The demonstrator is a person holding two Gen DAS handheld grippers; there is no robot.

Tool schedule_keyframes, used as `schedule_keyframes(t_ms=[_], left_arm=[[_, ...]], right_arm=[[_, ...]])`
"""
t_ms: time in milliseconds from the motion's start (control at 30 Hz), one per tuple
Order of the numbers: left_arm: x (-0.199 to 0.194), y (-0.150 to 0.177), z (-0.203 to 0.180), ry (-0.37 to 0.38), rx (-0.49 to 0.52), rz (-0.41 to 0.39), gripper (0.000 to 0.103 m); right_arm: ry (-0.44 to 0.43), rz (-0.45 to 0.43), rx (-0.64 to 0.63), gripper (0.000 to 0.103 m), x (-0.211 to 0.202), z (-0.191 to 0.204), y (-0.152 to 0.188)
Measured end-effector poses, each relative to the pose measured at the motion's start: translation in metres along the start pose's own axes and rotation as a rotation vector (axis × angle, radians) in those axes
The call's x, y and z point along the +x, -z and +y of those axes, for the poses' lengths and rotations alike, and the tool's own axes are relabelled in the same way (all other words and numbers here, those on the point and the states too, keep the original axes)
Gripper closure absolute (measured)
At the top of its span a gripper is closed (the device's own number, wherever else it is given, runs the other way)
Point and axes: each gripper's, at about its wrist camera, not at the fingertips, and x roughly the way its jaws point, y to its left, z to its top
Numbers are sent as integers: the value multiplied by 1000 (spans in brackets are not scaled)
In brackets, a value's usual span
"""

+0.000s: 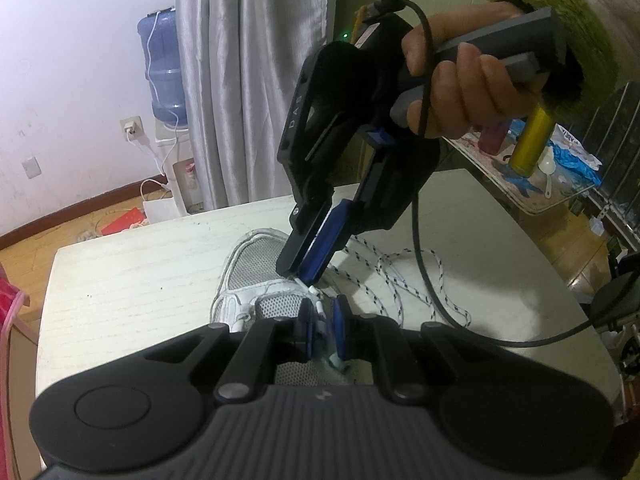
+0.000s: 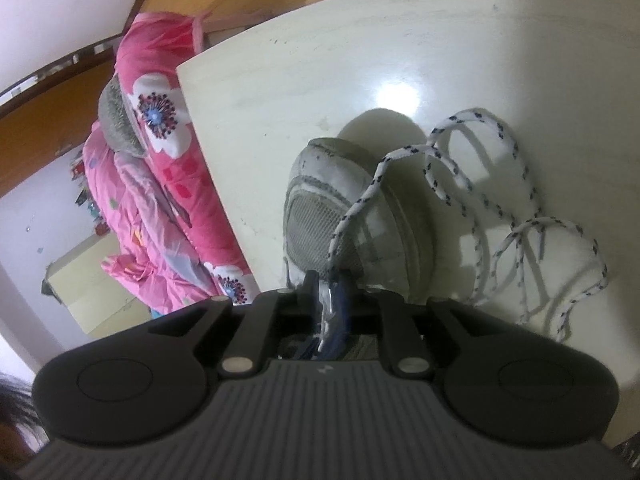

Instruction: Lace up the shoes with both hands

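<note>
The shoe (image 2: 340, 208) sits mid-desk (image 2: 280, 80), toe toward the far edge; its lace (image 2: 496, 208) sprawls loose beside it, soft and floppy, best pinched at the stiff tip; the left gripper (image 1: 322, 320) pinches a lace end; the right gripper (image 1: 300, 270) nips lace at the eyelets; only the left view shows the hand (image 1: 464, 84).

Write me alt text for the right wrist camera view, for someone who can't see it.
A grey and white mesh sneaker sits on a pale table, just beyond the right gripper, whose jaws are nearly closed around a speckled white shoelace. The lace loops loosely across the table right of the shoe; pink floral bedding lies left.
</note>
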Motion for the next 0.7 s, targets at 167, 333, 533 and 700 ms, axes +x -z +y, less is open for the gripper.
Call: schedule_keyframes(t_ms=[167,333,533,700], left_arm=[[0,1,0,0,-3,-4,92],[-1,2,1,5,-1,-9,92],[-2,1,2,9,4,-7,92],[-2,2,2,10,3,-8,92]], right_arm=[[25,-14,-23,95,1,2,1],[25,-25,-68,100,-1,1,4],[-1,-21,-74,100,-2,-2,4],[-8,-11,-94,100,-3,2,1]])
